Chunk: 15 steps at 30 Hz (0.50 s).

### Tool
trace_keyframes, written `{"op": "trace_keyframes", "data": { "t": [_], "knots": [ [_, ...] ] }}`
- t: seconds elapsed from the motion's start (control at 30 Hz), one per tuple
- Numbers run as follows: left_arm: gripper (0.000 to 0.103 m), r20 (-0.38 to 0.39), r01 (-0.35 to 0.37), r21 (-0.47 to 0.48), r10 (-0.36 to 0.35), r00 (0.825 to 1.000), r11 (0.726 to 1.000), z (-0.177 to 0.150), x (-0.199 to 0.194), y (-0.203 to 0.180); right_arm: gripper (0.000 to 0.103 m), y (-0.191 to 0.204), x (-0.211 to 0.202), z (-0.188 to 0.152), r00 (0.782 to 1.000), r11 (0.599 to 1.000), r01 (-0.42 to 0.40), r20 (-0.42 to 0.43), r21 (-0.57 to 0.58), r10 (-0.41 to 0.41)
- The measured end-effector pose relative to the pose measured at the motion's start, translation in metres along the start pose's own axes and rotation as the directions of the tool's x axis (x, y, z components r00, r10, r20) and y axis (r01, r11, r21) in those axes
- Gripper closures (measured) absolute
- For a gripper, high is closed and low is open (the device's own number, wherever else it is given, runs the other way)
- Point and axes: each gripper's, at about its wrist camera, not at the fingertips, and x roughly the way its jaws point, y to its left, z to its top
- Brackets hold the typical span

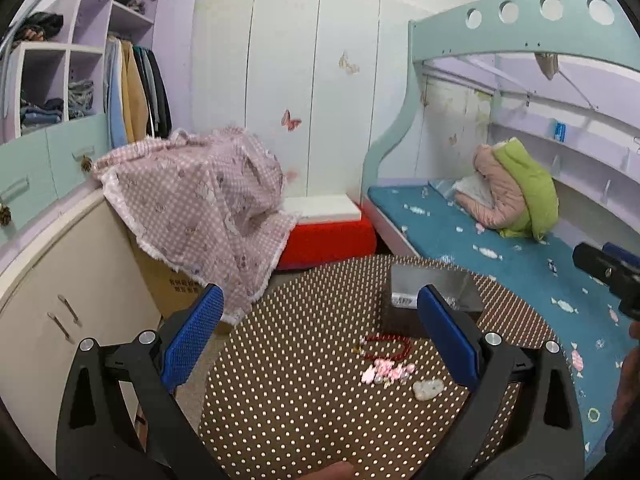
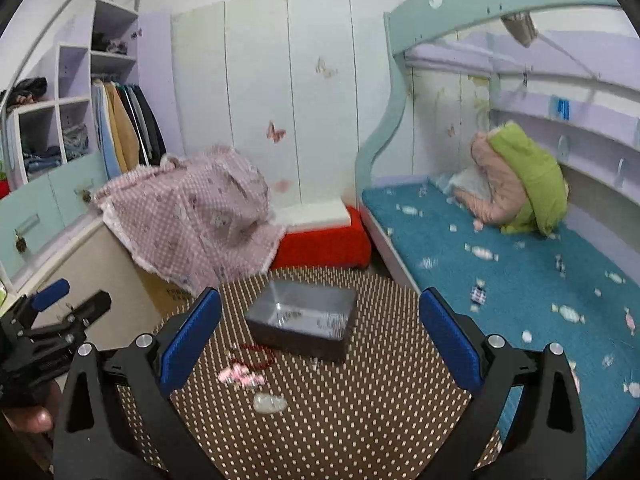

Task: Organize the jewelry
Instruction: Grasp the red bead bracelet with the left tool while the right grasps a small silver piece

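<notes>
Both tools released, left tool (image 1: 320, 336) and right tool (image 2: 320, 338) above table (image 2: 360, 420); red beads (image 2: 260, 356), pink piece (image 2: 240, 376), pale stone (image 2: 270, 402) beside grey box (image 2: 304, 320).

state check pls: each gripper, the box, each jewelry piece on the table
left gripper: open, empty
right gripper: open, empty
grey box: lidless, upright on table
red bead bracelet: on table, outside box
pink bracelet: on table, outside box
pale stone piece: on table, outside box
</notes>
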Motion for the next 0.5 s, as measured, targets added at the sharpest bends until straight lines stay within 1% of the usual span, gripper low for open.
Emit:
{"op": "trace_keyframes", "data": {
  "t": [0.1,0.2,0.27,0.37,0.47,0.5],
  "knots": [
    [0.006,-0.053,-0.005,0.004,0.005,0.999,1.000,-0.013,0.019,0.002,0.008,-0.002,0.021,-0.016,0.997,1.000,0.008,-0.071,0.008,-0.007],
    [0.006,-0.109,-0.002,0.010,0.003,0.994,1.000,-0.026,0.040,0.001,0.008,-0.004,0.042,-0.033,0.990,1.000,0.010,-0.144,0.014,-0.008],
    [0.006,-0.151,-0.003,0.012,0.005,0.989,1.000,-0.035,0.057,0.002,0.008,-0.003,0.057,-0.043,0.981,1.000,0.012,-0.193,0.008,-0.010],
    [0.006,-0.209,0.004,0.010,-0.002,0.978,1.000,-0.044,0.083,0.002,0.008,-0.003,0.072,-0.053,0.971,1.000,0.015,-0.238,0.007,-0.013],
    [0.006,-0.242,0.012,0.012,-0.009,0.970,1.000,-0.050,0.105,0.002,0.008,-0.004,0.092,-0.063,0.956,0.999,0.029,-0.292,0.013,-0.024],
    [0.006,-0.260,0.021,0.020,-0.015,0.965,1.000,-0.051,0.117,0.000,0.008,-0.005,0.100,-0.066,0.951,0.999,0.033,-0.308,0.018,-0.026]
  ]
}}
